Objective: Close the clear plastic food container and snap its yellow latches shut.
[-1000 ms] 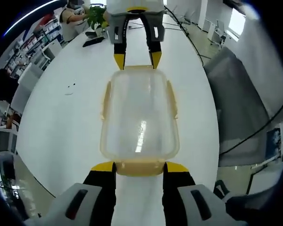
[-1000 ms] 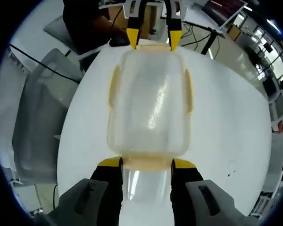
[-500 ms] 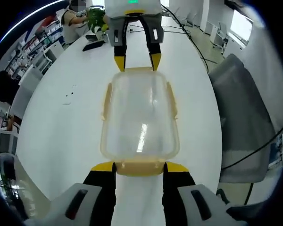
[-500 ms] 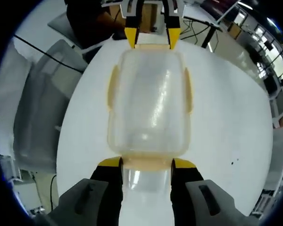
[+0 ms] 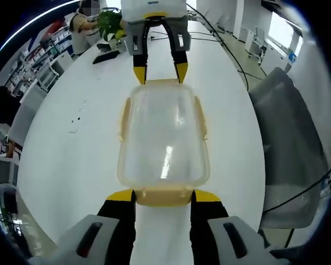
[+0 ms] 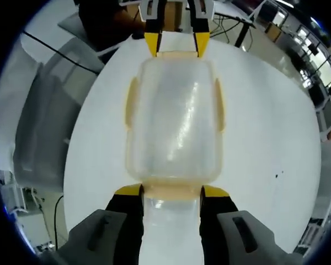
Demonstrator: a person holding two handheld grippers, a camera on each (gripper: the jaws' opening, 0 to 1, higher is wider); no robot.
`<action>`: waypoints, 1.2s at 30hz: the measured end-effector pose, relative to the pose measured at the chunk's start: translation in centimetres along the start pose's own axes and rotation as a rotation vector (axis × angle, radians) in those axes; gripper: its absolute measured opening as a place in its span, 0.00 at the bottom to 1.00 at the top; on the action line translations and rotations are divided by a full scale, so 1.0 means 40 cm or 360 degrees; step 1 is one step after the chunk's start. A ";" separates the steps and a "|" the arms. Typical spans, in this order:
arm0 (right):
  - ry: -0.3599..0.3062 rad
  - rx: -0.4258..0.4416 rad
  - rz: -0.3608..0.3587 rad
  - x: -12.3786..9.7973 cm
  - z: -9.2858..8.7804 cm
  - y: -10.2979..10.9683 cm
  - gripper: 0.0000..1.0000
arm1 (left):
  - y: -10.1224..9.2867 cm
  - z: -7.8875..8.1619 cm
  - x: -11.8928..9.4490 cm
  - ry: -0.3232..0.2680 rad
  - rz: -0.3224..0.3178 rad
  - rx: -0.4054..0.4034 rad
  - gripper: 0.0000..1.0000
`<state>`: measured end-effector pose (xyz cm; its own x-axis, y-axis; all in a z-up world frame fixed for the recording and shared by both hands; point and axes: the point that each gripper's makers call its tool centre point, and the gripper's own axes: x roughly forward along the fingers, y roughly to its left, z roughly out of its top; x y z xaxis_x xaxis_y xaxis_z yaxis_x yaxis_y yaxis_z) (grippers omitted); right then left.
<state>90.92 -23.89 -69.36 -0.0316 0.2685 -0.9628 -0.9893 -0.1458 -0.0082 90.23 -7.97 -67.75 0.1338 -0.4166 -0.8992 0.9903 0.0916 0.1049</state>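
Both of my grippers hold the clear plastic food container [image 5: 164, 141] from opposite ends. At the bottom centre of the left gripper view, my left gripper [image 5: 163, 194] has its black jaws with yellow tips closed narrowly on the yellow end latch [image 5: 164, 195], a flat, smooth tab at the near short edge of the lid. At the top centre of that view my right gripper [image 5: 158, 72] comes in from the far side, its two yellow tips touching the far short edge.

Seen from the right gripper view, my right gripper [image 6: 171, 191] likewise pinches the near yellow latch [image 6: 171, 191] at the bottom centre, and my left gripper [image 6: 177, 45] meets the far end at the top centre.

The container is a rounded rectangle of glossy, see-through plastic with a pale yellow rim; its lid lies on top. Long yellow side latches [image 5: 123, 120] run along both long edges in the middle of the frame. I cannot tell whether they are snapped down.

It lies on a smooth white table [image 5: 66, 160]. A grey chair [image 5: 292, 143] stands at the right edge of the left gripper view, with a green plant [image 5: 109, 22] at the upper left.
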 end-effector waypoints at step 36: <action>0.0126 0.0095 -0.0019 0.030 -0.217 -0.008 0.36 | 0.016 0.126 0.185 -0.0060 -0.0017 0.0091 0.32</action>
<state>92.42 -31.79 -72.85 -0.0109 0.1933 -0.9811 -0.9963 -0.0856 -0.0058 92.05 -15.54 -72.20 0.1234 -0.4513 -0.8838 0.9921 0.0358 0.1202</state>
